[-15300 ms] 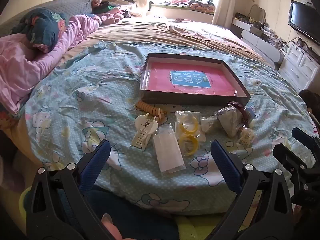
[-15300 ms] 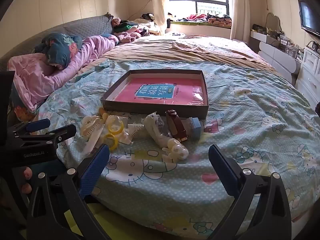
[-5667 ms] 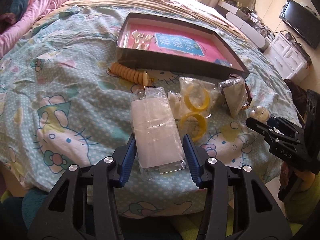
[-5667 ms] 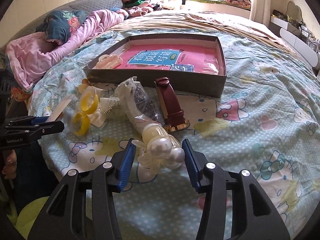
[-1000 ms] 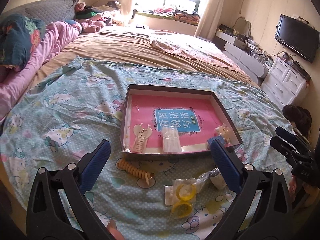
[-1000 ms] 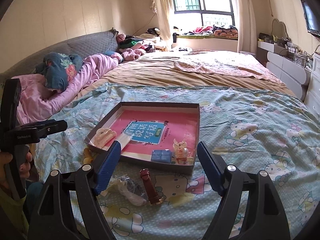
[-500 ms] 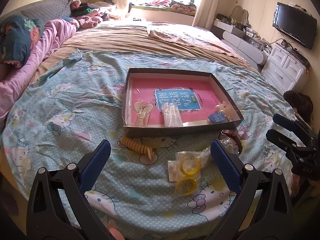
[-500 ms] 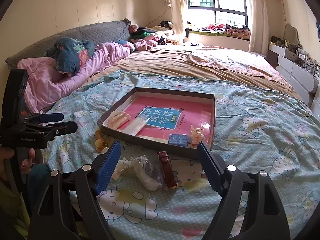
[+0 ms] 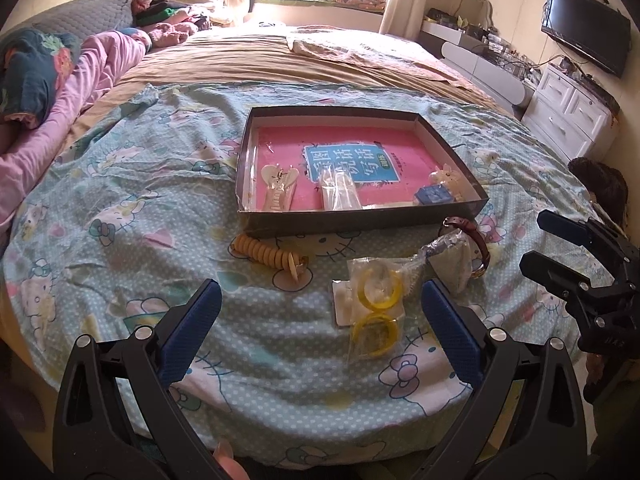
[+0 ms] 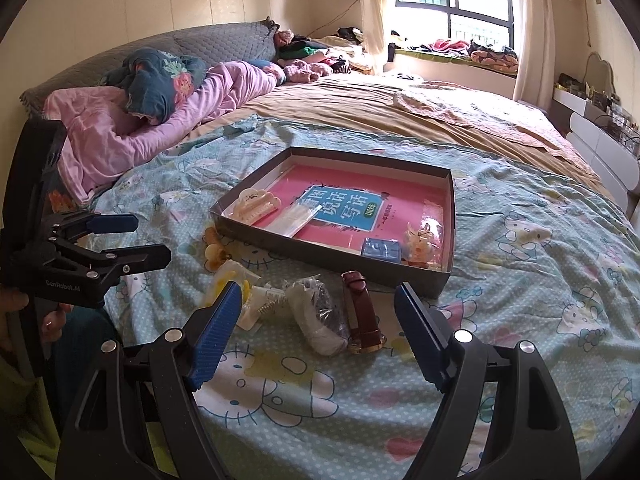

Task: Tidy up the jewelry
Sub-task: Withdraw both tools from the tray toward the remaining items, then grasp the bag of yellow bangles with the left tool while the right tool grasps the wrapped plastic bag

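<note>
Tray: dark shallow box (image 9: 360,222) on the bed's cartoon-print sheet (image 9: 120,216), a pink booklet lining its floor.
In tray: cream hair claw (image 9: 279,186), clear flat packet (image 9: 339,192), small blue box (image 9: 432,195), pale figurine in wrap (image 10: 421,245); the figurine's details are hard to make out.
Outside tray: coiled tan hair tie (image 9: 269,257), yellow bangles in plastic (image 9: 376,304), brown-strap watch (image 10: 362,312), crumpled bag (image 10: 320,316) with unclear dark contents.
Left gripper (image 9: 320,328): jaws wide apart, empty, above the sheet before the bangles.
Right gripper (image 10: 316,332): jaws apart, empty, framing bag and watch.
Hidden: hands mostly cut off; the bed's near edge lies behind the gripper frames.
</note>
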{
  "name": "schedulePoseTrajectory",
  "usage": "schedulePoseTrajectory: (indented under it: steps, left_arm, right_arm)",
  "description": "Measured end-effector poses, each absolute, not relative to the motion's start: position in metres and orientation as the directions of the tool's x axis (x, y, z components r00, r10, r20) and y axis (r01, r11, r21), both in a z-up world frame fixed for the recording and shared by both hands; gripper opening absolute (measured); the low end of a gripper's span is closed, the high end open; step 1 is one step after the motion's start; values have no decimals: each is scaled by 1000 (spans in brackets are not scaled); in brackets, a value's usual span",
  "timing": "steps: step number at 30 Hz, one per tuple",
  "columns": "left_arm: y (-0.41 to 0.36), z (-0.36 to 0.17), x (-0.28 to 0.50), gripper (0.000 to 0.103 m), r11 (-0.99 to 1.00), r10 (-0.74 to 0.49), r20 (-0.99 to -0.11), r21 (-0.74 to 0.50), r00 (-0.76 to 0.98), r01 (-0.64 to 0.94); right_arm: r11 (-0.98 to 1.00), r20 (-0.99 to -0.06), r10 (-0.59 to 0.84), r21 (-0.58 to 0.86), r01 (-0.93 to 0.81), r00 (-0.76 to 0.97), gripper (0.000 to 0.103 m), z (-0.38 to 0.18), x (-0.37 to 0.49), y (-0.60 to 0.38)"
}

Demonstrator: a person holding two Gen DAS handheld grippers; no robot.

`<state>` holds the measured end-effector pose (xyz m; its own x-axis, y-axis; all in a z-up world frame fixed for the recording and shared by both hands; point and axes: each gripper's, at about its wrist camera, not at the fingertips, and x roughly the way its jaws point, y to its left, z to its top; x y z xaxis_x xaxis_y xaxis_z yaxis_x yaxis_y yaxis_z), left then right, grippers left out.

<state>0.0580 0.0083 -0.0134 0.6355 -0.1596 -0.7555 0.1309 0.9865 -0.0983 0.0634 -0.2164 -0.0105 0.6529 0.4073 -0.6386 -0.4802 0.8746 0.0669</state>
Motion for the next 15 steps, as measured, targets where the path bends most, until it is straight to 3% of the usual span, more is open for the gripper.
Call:
schedulePoseTrajectory:
  steps: [8, 12, 15]
  left_arm:
    - [2, -29, 53, 93, 984, -167, -783, -91, 598, 156]
    - [0, -36, 52, 93, 980, -184, -793, -102, 581, 170]
    - [-2, -43, 53, 84, 977, -197, -800, -112, 567, 181]
  right_arm:
    - [866, -663, 400, 48, -498, 633, 76, -23, 62, -210]
    - [860, -682, 402, 51, -508, 611, 68, -32, 64, -208]
    - [856, -695, 403, 56, -514, 595, 63, -38, 67, -205]
